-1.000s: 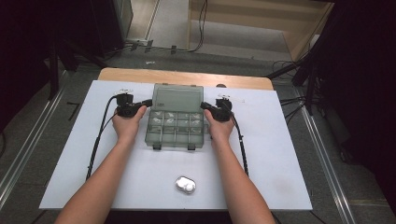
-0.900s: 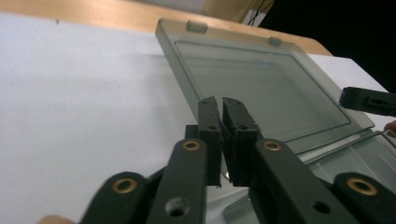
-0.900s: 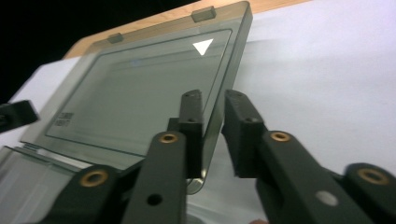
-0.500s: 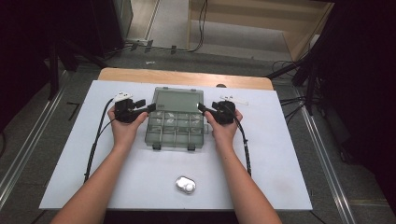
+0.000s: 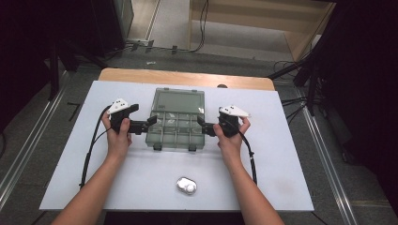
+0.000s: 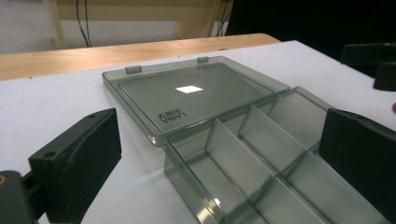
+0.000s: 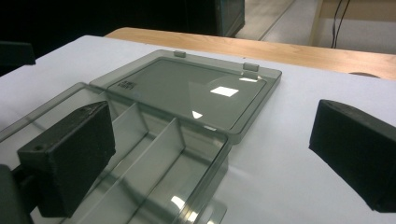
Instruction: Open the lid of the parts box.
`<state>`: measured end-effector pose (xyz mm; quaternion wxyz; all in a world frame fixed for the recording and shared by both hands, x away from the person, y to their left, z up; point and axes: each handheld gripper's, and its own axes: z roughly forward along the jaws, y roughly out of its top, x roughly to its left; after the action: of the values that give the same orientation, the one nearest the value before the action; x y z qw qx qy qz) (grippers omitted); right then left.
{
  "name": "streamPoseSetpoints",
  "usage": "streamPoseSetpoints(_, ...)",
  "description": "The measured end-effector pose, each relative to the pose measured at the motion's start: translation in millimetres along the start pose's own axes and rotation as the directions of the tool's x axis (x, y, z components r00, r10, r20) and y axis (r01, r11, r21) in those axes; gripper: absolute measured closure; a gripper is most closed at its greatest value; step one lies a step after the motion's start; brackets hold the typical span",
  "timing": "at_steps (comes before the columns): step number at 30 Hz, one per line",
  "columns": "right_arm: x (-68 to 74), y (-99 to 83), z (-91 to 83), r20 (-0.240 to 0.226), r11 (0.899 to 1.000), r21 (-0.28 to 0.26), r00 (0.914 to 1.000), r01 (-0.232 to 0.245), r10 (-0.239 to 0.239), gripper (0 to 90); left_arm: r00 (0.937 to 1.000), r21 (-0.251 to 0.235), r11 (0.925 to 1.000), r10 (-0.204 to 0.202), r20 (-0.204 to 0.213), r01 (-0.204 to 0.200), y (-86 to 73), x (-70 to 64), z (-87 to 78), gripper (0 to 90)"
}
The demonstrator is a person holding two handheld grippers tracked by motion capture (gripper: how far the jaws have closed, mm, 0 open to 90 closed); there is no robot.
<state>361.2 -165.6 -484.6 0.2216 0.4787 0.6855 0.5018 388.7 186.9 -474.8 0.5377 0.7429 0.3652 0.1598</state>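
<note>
The smoky translucent plastic compartment box [image 5: 176, 123], lid flat open, lies mid-frame between the unclenched left gripper [image 5: 151, 123] and right gripper [image 5: 201, 123], both equally near.

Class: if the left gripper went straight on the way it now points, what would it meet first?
Most likely the left wall of the open compartment box; the left gripper, jaws open, points right at it.

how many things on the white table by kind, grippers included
compartment box, open with its lid flat: 1
small white earbud case: 1
grippers, left gripper and right gripper, jaws apart at either side of the box: 2
total: 4
</note>
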Motion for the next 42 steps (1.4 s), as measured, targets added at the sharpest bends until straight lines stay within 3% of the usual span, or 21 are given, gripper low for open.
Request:
streamPoseSetpoints(6, 4.9, -11.5, -22.7, -0.013, 1.0, -0.023, 0.9998, 0.011, -0.012, 0.0, 0.9997, -0.002, 1.0, -0.008, 0.023, 0.008, -5.9, -8.6, -19.7, 0.0)
streamPoseSetpoints(16, 5.1, -34.0, -54.7, -0.036, 1.0, -0.022, 0.9992, 0.015, -0.016, 0.0, 0.9998, -0.017, 0.9997, -0.016, 0.016, 0.016, -24.3, -10.1, -53.9, 0.0)
streamPoseSetpoints(19, 8.7, -35.5, -63.9, -0.034, 0.999, -0.019, 0.999, 0.028, -0.029, 0.0, 0.9991, -0.038, 0.9985, -0.038, 0.016, 0.038, -28.5, -12.5, -63.7, 0.0)
streamPoseSetpoints(25, 16.5, -44.6, -80.8, -0.032, 0.998, -0.02, 0.9978, 0.058, -0.058, 0.0, 0.9999, -0.035, 0.9993, 0.014, -0.002, -0.014, -37.7, -24.3, -81.0, 0.0)
streamPoseSetpoints(36, 14.3, -55.1, -104.5, -0.038, 0.998, -0.02, 0.9976, 0.057, -0.057, 0.0, 0.9999, -0.035, 0.9994, 0.002, -0.011, -0.002, -54.0, -26.4, -103.8, 0.0)
streamPoseSetpoints(42, 10.7, -58.6, -119.5, -0.035, 0.998, -0.019, 0.9979, 0.053, -0.054, 0.0, 0.9995, -0.053, 0.9985, -0.014, -0.029, 0.012, -60.7, -24.0, -126.4, 0.0)
